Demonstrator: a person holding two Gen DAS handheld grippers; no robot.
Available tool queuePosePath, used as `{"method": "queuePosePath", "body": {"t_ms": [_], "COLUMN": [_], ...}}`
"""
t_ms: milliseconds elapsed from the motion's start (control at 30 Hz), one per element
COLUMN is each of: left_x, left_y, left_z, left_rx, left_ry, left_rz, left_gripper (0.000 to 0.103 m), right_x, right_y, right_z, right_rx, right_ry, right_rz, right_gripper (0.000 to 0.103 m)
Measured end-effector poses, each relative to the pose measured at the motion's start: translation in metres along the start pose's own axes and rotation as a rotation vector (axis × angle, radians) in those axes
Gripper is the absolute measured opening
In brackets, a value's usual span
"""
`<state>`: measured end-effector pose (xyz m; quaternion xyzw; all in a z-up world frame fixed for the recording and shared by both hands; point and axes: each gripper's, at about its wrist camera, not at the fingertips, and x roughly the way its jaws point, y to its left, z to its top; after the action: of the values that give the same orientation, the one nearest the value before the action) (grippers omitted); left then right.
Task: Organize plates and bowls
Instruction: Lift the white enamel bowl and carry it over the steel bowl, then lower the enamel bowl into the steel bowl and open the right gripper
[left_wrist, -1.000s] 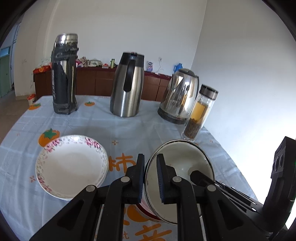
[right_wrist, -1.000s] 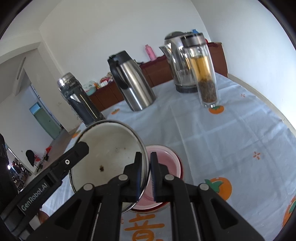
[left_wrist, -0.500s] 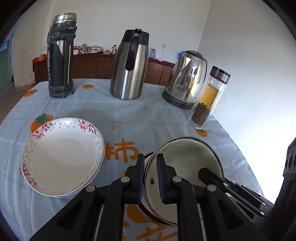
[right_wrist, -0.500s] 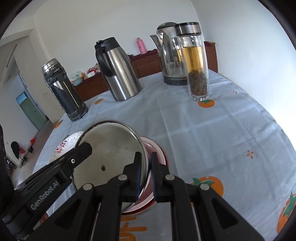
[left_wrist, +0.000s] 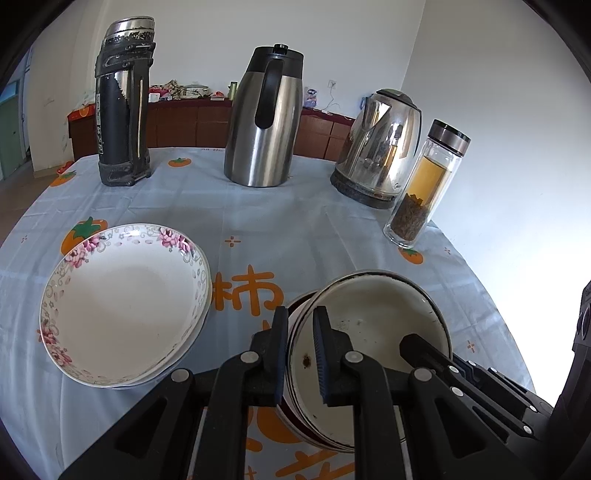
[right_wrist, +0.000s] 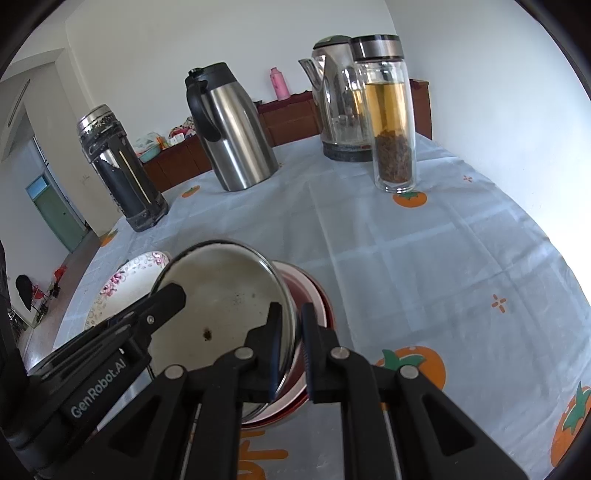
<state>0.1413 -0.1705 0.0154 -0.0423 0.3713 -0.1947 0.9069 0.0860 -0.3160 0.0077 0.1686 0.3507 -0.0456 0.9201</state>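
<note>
Floral plates (left_wrist: 122, 299) stacked already, both grippers (left_wrist: 300, 332) (right_wrist: 287, 334) pinching the enamel bowl (left_wrist: 373, 325) rim, nesting it into red bowl (right_wrist: 314, 295) imo, nearly done.

Counter (left_wrist: 314, 214) — covered with a pale blue cloth printed with orange persimmons and orange characters. Standing along the far side, left to right: black-and-silver thermos (left_wrist: 123, 107), steel carafe with black handle (left_wrist: 264, 122), electric kettle (left_wrist: 380, 147), glass tea bottle (left_wrist: 428, 184) just beside the kettle. Nearer, at left — floral-rimmed white plates (left_wrist: 122, 310), stacked. At right, apart from them, a red-rimmed bowl (right_wrist: 314, 295) resting on the cloth.
</note>
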Motion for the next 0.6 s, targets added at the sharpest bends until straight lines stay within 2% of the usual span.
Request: {"method": "queuePosePath", "body": {"t_ms": [600], "left_x": [0.0068], "left_y": [0.0001], "left_z": [-0.0027], "left_rx": [0.009], "left_ry": [0.011], "left_rz": [0.021], "left_gripper": [0.016], "right_x": [0.0053], "right_y": [0.0061], "right_z": [-0.0041], "right_rx": [-0.048], "right_ry": [-0.007], "right_rz": [-0.042], "right_gripper": [0.01]}}
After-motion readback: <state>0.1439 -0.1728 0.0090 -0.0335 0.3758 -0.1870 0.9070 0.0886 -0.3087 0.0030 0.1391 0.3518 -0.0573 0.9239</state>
